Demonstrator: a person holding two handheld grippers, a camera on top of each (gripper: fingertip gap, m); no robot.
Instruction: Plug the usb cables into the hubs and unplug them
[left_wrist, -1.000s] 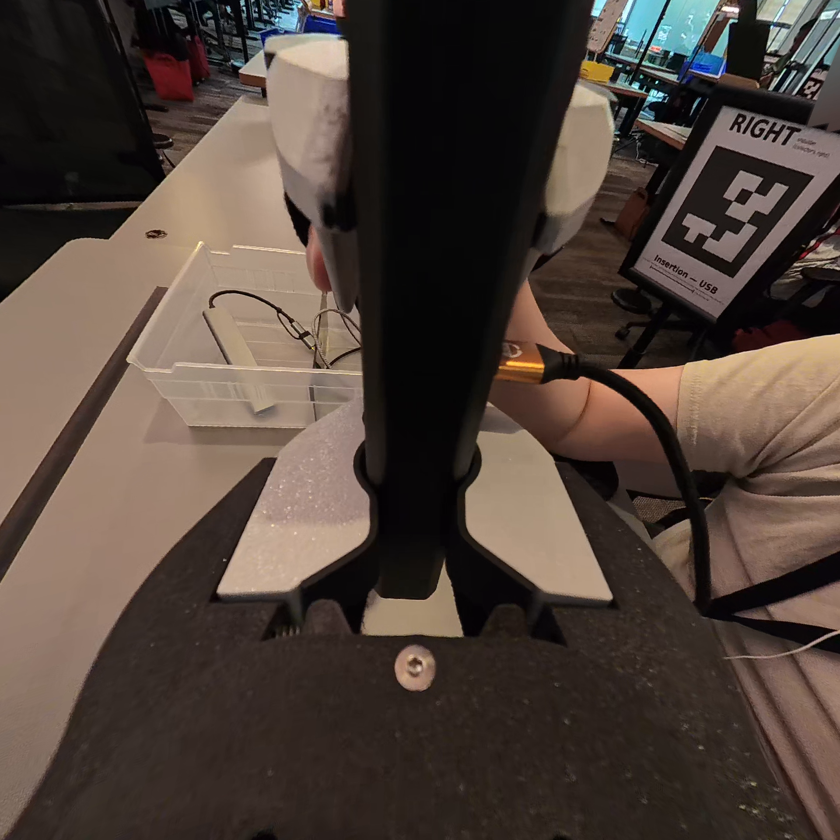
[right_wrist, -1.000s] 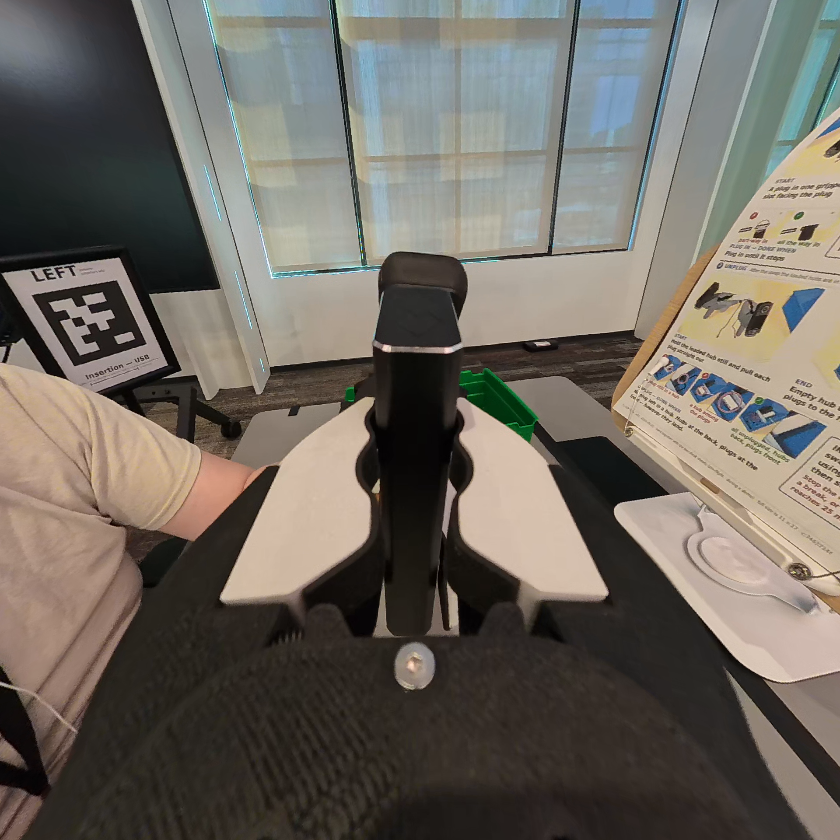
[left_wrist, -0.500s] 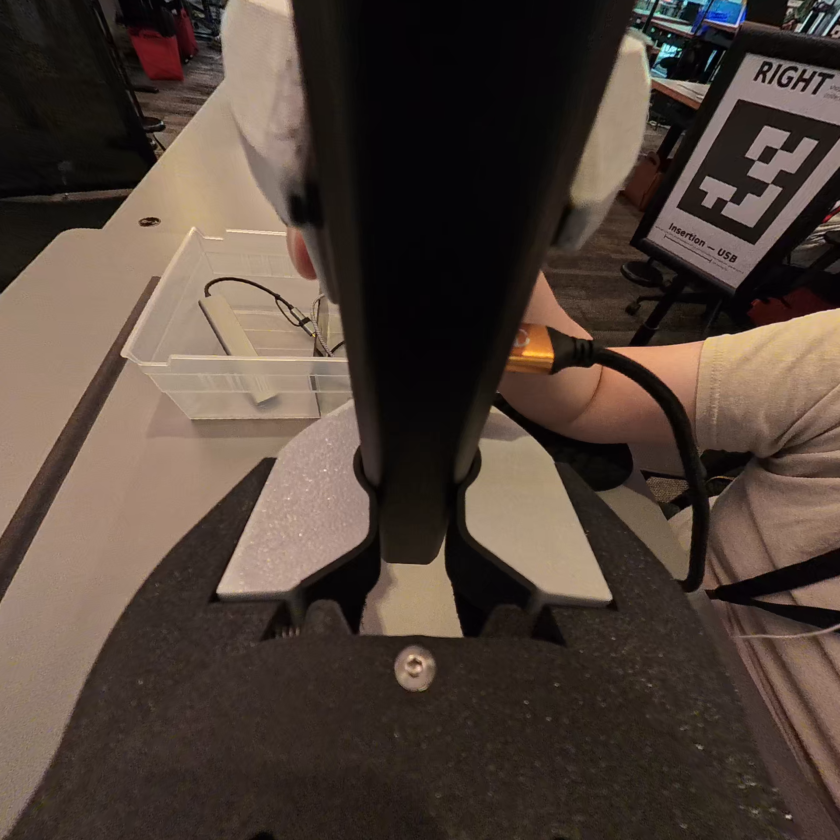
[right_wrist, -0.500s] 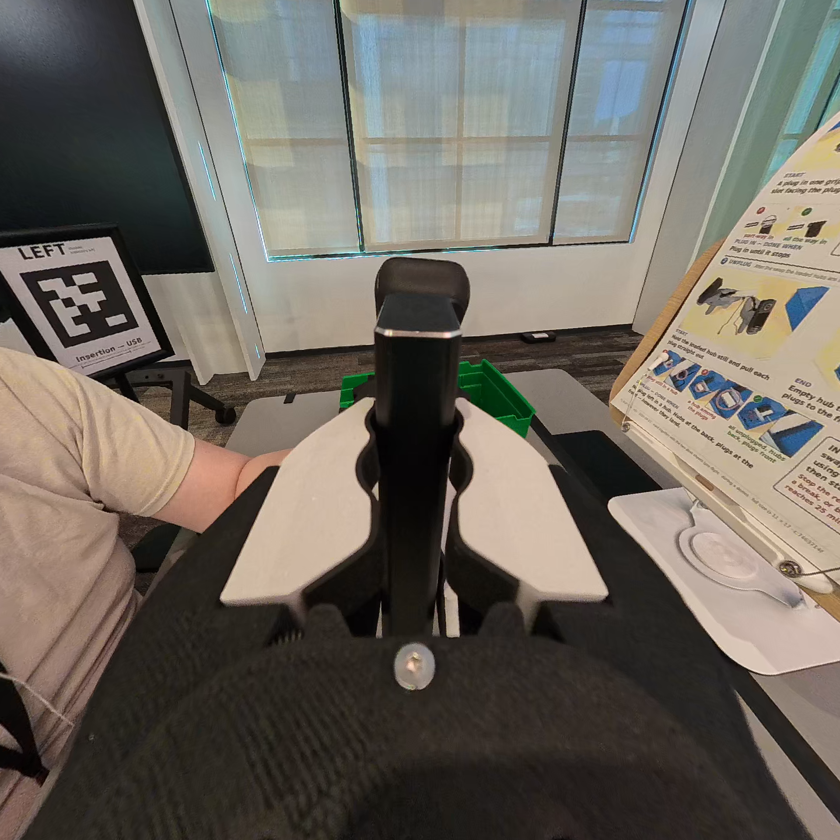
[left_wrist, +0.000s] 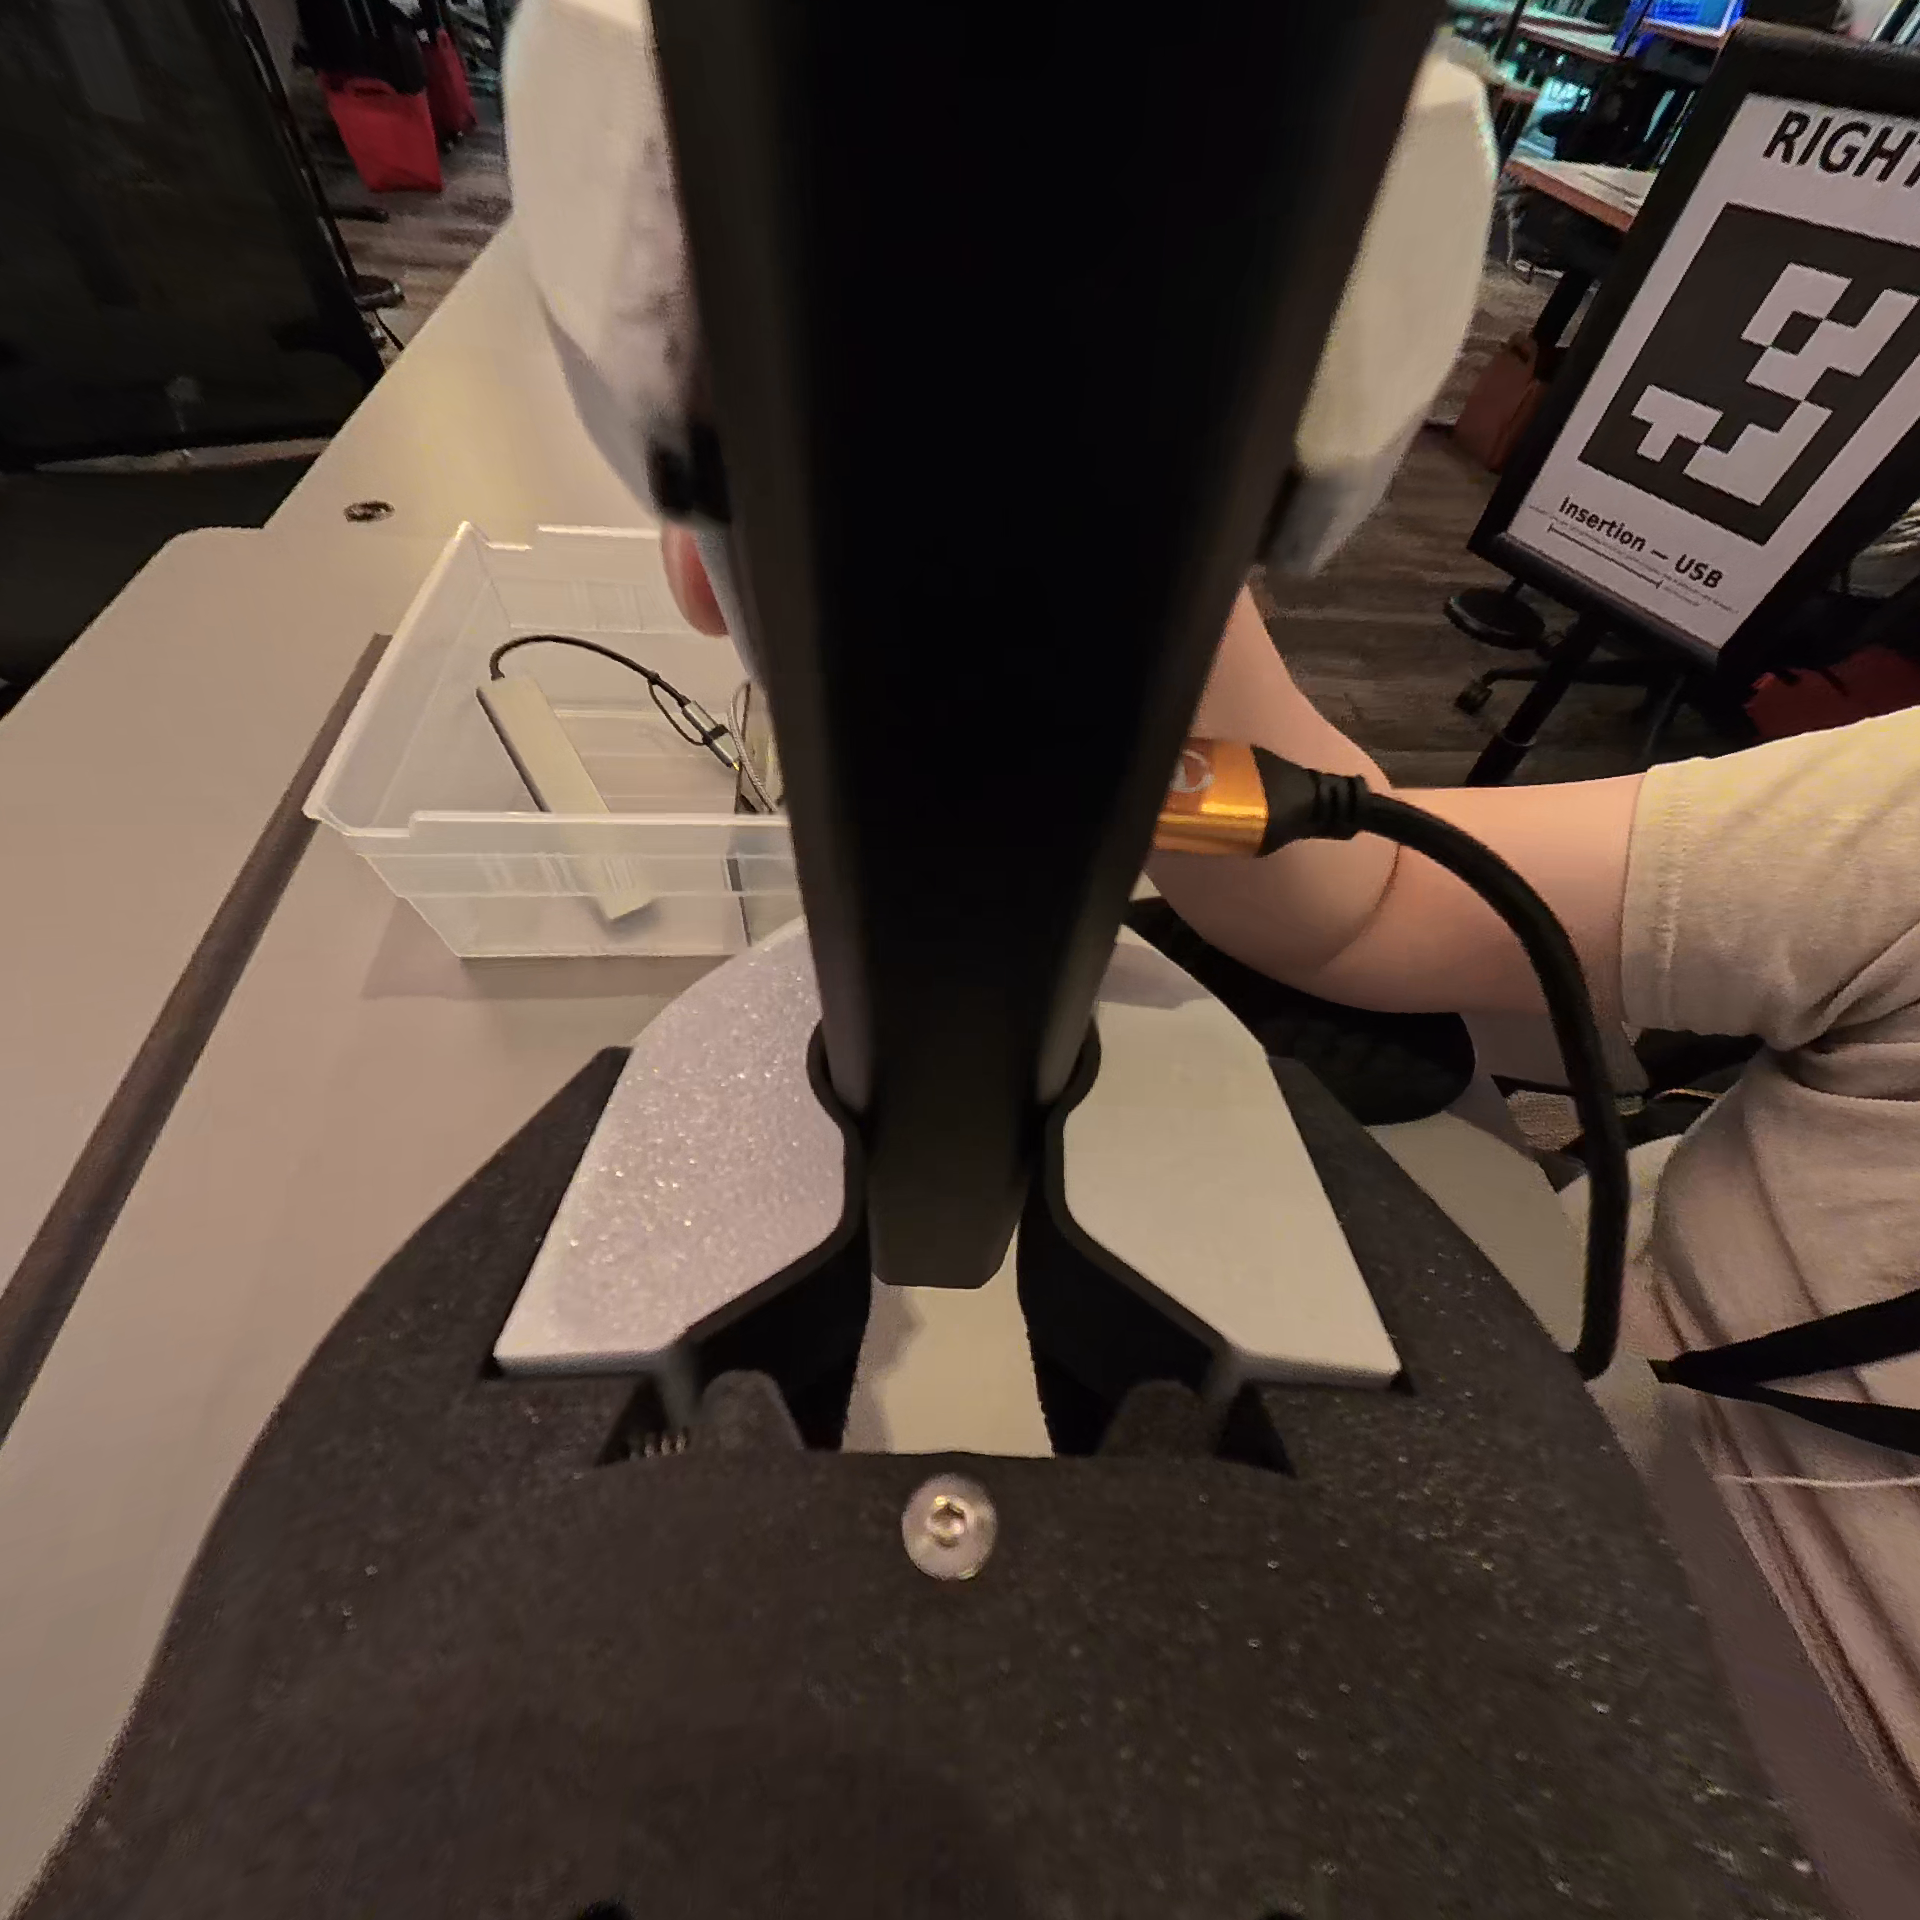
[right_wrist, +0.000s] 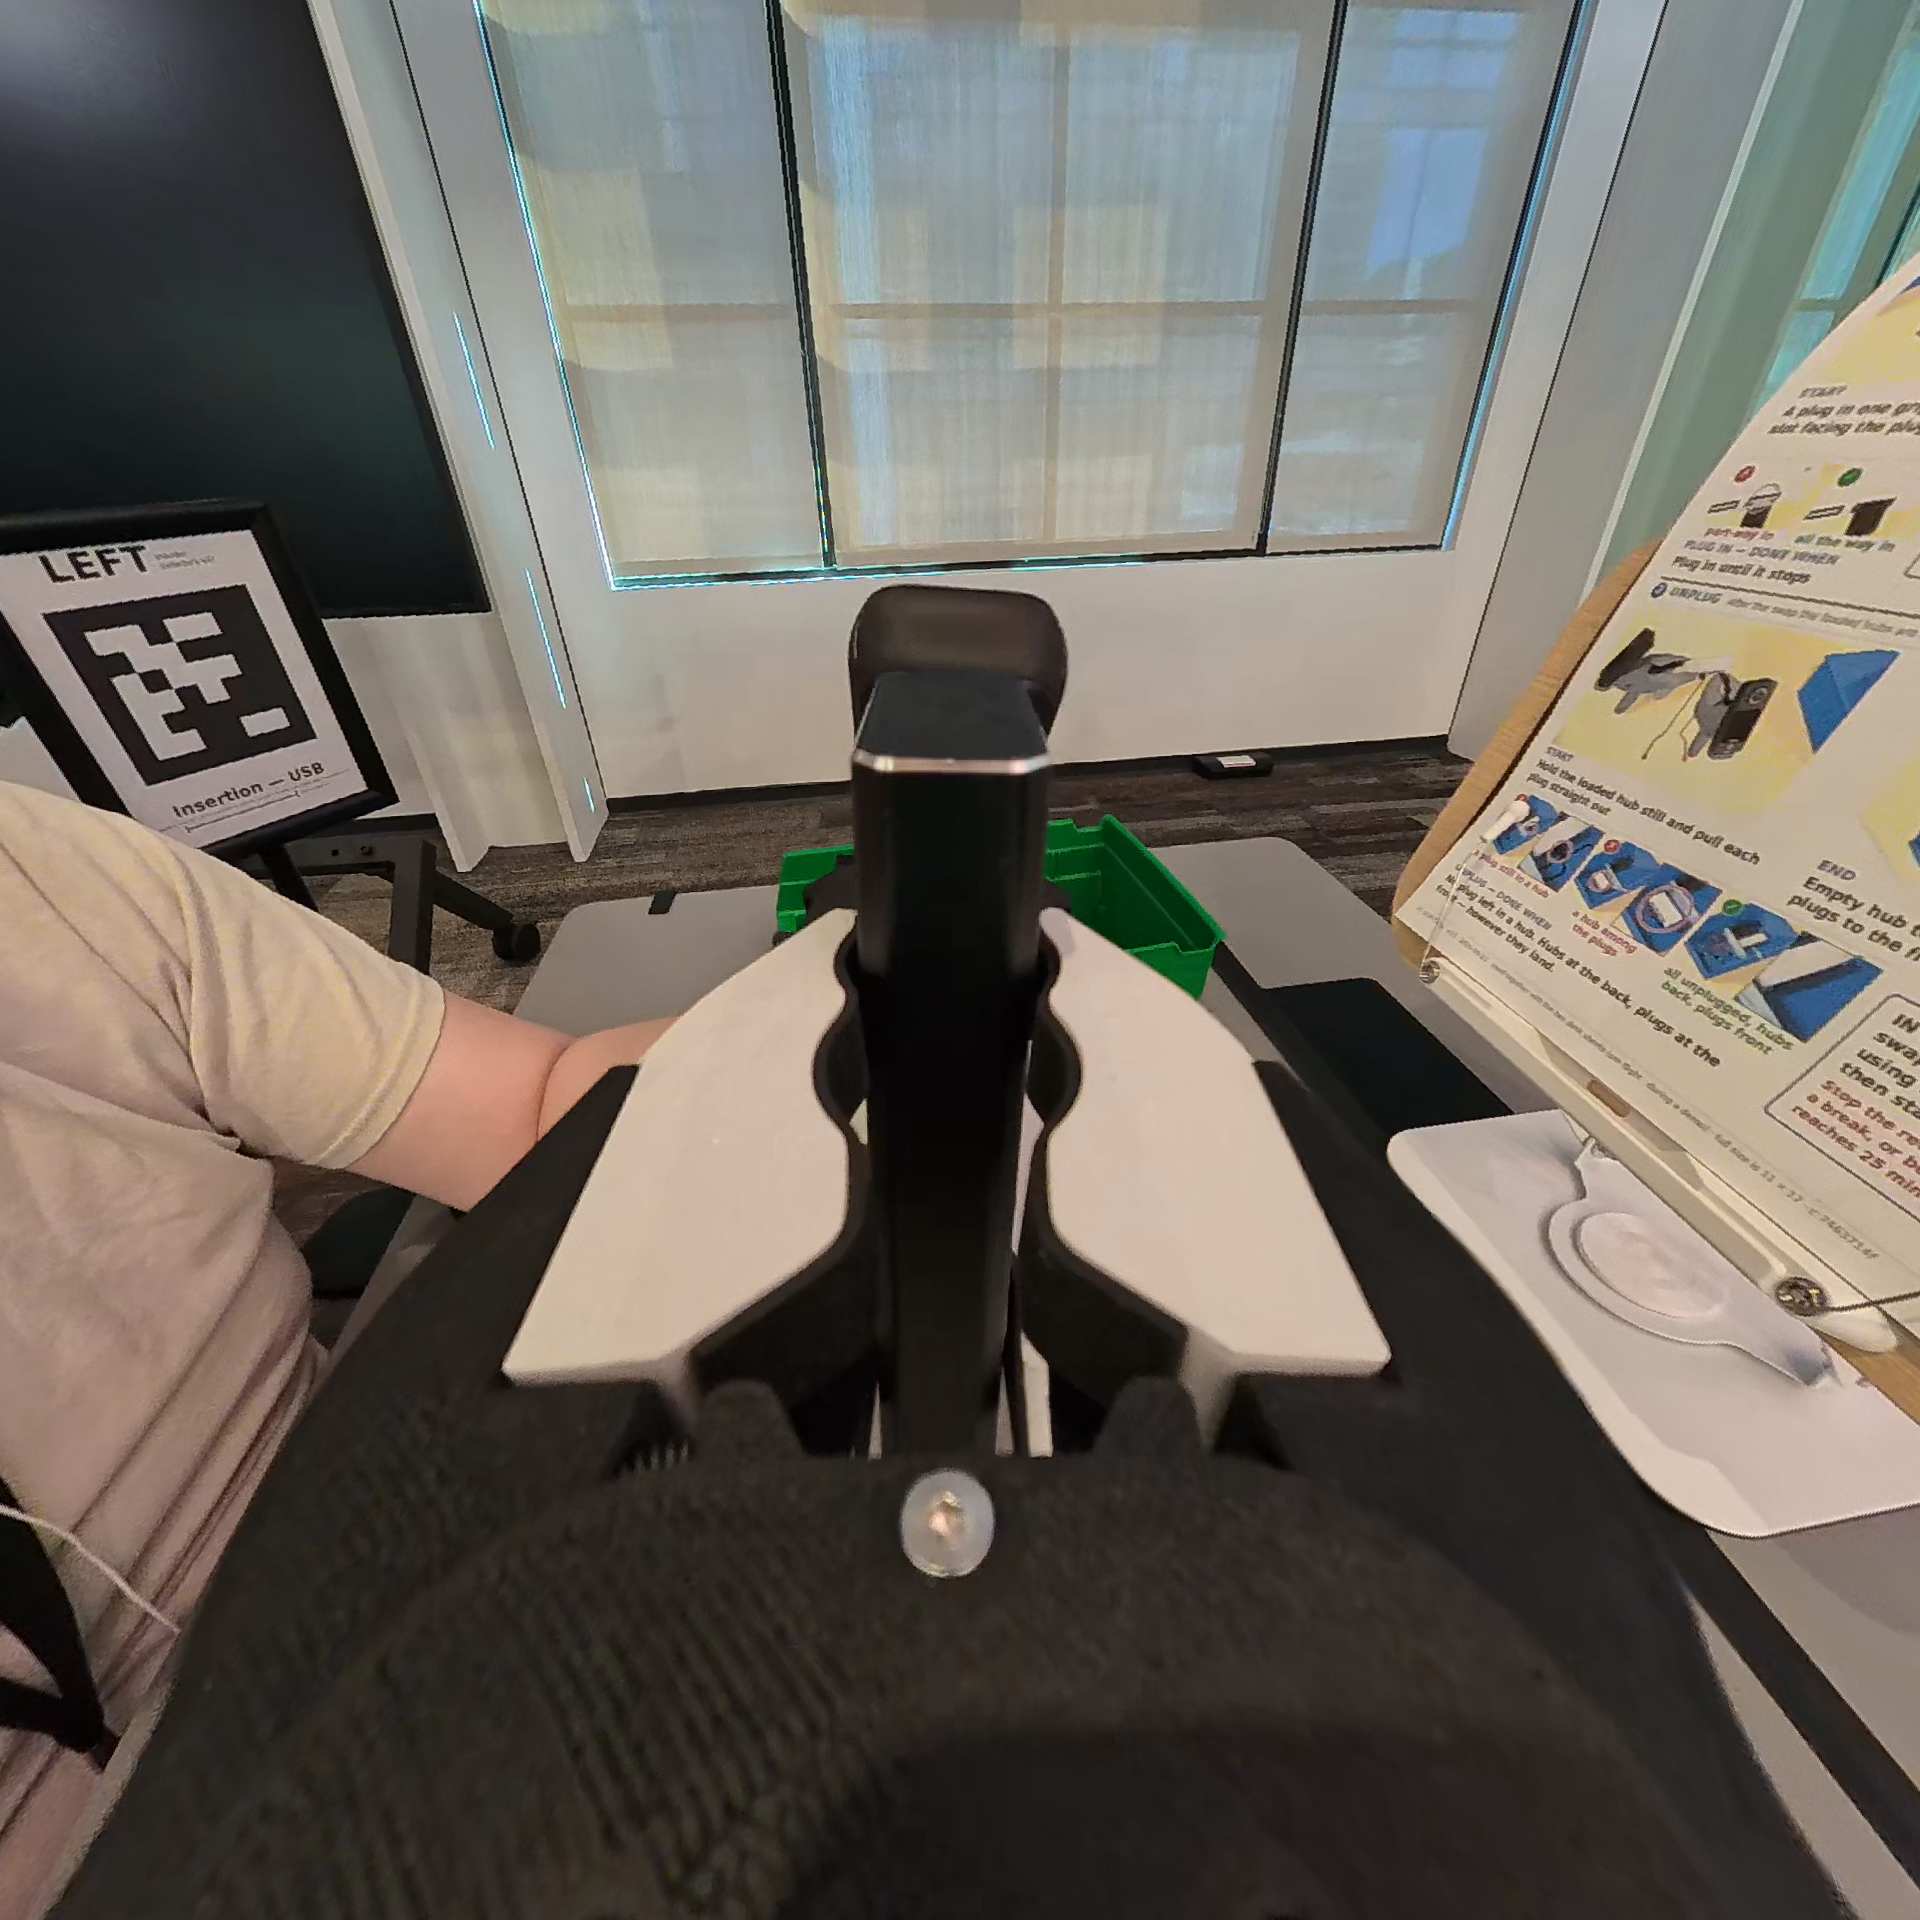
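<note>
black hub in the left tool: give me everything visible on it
The black hub is a long, smooth, matte dark bar, seemingly plastic or coated metal. Its near end sits clamped between the left tool's fingers; it points away from the camera and fills the view's centre. An orange-shelled plug with a thick black cable sits in its right side. Its far end is hidden, flanked by white tool parts.

Clear plastic bin (left_wrist: 582, 862), green bin (right_wrist: 1132, 904), marker sign on stand (right_wrist: 197, 675), instruction sheet (right_wrist: 1704, 873)
</note>
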